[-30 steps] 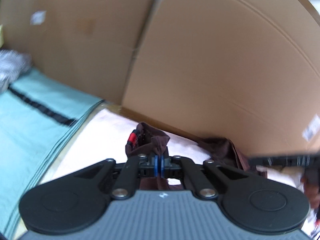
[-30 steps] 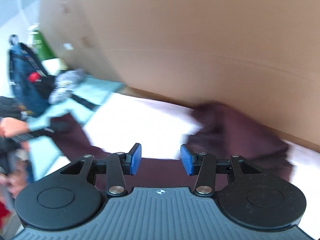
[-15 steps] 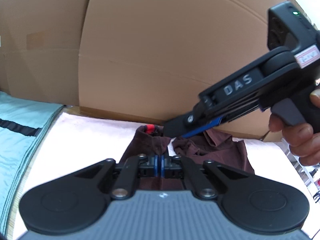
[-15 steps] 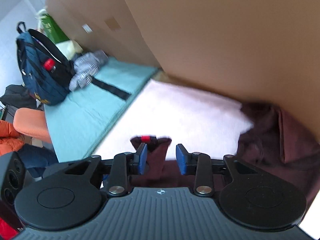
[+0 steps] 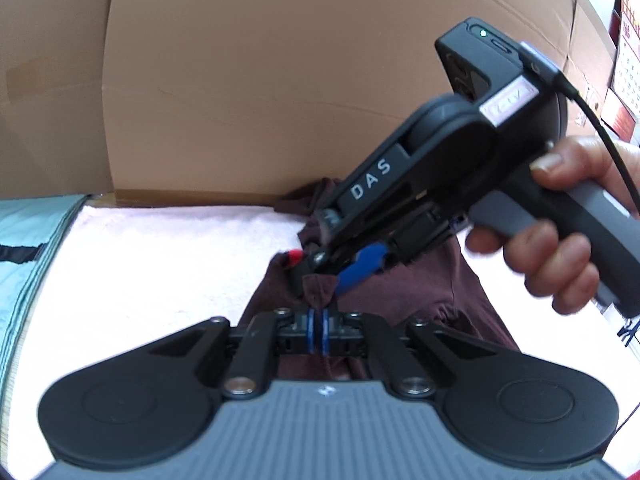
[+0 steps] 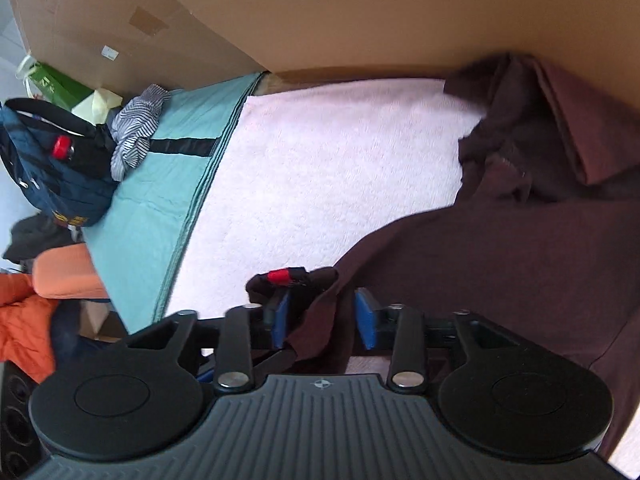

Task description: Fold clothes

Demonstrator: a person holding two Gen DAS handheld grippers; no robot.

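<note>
Cardboard wall (image 5: 260, 80) behind; your left gripper (image 5: 318, 330) still pinches the maroon shirt (image 6: 500, 260), and your open right gripper (image 6: 324, 318) has moved onto that corner.

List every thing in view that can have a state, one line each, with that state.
left gripper: shut on the maroon shirt.
right gripper: open, straddling a fold of the shirt.
maroon shirt: rumpled, not folded, one edge lifted.
pink towel: spread flat under the shirt.
striped garment: crumpled on the teal mat.
</note>
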